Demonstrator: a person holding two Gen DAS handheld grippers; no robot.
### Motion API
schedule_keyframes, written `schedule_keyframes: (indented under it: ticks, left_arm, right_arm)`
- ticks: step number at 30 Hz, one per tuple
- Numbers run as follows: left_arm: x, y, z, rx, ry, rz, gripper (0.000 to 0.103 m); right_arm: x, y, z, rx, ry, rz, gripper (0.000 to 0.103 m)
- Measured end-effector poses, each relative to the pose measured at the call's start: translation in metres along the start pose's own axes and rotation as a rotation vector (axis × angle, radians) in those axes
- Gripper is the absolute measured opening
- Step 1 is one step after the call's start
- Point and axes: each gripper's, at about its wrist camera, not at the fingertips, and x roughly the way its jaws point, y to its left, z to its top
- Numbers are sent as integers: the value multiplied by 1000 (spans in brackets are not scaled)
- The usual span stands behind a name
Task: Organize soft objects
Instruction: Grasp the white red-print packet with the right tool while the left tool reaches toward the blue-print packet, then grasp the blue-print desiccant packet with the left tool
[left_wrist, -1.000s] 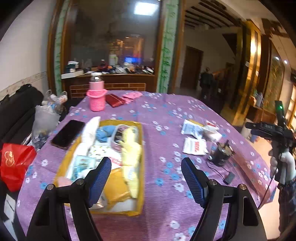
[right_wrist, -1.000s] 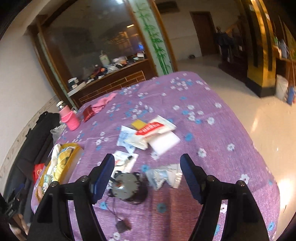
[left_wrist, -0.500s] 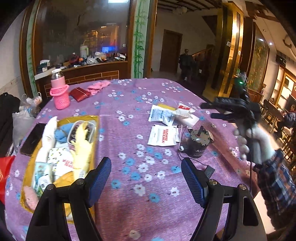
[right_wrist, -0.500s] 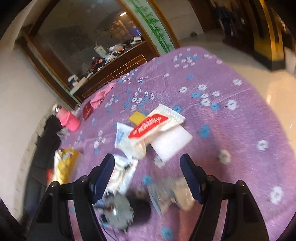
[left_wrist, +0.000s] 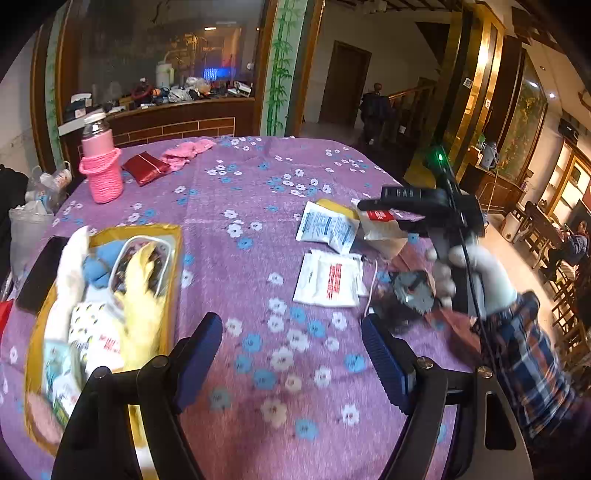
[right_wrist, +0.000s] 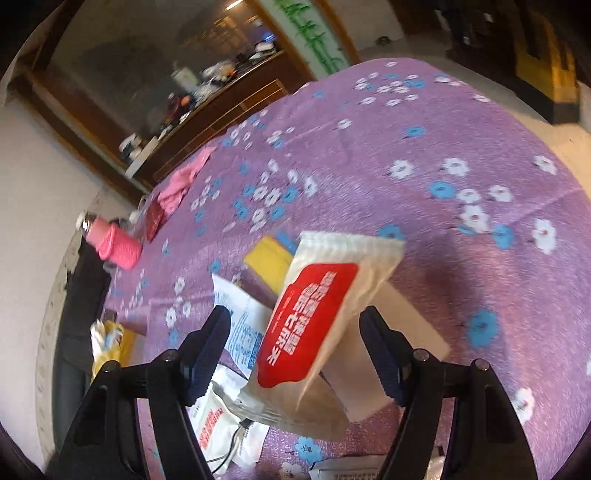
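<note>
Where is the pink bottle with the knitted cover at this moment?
In the left wrist view the pink bottle stands upright at the far left of the purple table, beside the red pouch and beyond the yellow tray.

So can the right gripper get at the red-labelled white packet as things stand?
Probably yes. The right gripper is open, and the red-labelled packet lies between its fingers, on top of the other packets, with nothing over it. It has not closed yet.

red label with white Chinese characters on the white tissue pack (right_wrist: 314, 325), blurred, unreadable; red print on white sachet (left_wrist: 328, 275) and blue print on white sachet (left_wrist: 327, 227) too small to read; no other text legible.
</note>
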Motion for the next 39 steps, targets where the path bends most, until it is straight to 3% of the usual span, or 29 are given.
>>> schedule_keyframes:
  ticks: [2, 3, 9, 12, 16, 18, 25, 28, 30, 31, 34, 39]
  left_arm:
    - [10, 1, 11, -5, 15, -8, 81]
    - [15, 1, 17, -8, 23, -11, 81]
    - [58, -16, 59, 2, 72, -45, 83]
    - [101, -32, 79, 56, 110, -61, 83]
    - [165, -48, 96, 162, 167, -117, 83]
    - [190, -54, 100, 222, 154, -73, 83]
    - [234, -65, 107, 231, 160, -98, 92]
    - [248, -75, 103, 250, 204, -77, 79]
    - [257, -84, 96, 304, 235, -30, 40]
    - [253, -87, 95, 327, 212, -32, 31]
    - [241, -83, 98, 302, 226, -68, 29]
    - [215, -66, 101, 249, 185, -77, 29]
  right_arm:
    - [1, 2, -1, -30, 16, 9, 32]
    - [1, 2, -3, -44, 17, 8, 28]
    - [-23, -15, 0, 17, -40, 92, 26]
    - [-28, -25, 0, 49, -50, 127, 26]
    - [-22, -29, 1, 65, -33, 112, 26]
    - [-20, -31, 2, 71, -26, 112, 26]
    - [-20, -34, 3, 87, -23, 121, 26]
    - [-18, -34, 2, 81, -19, 89, 26]
    - [-17, -35, 2, 83, -19, 89, 26]
    - [-18, -35, 2, 82, -23, 89, 26]
    - [-21, -34, 1, 78, -41, 84, 26]
    - [-25, -35, 1, 77, -59, 90, 26]
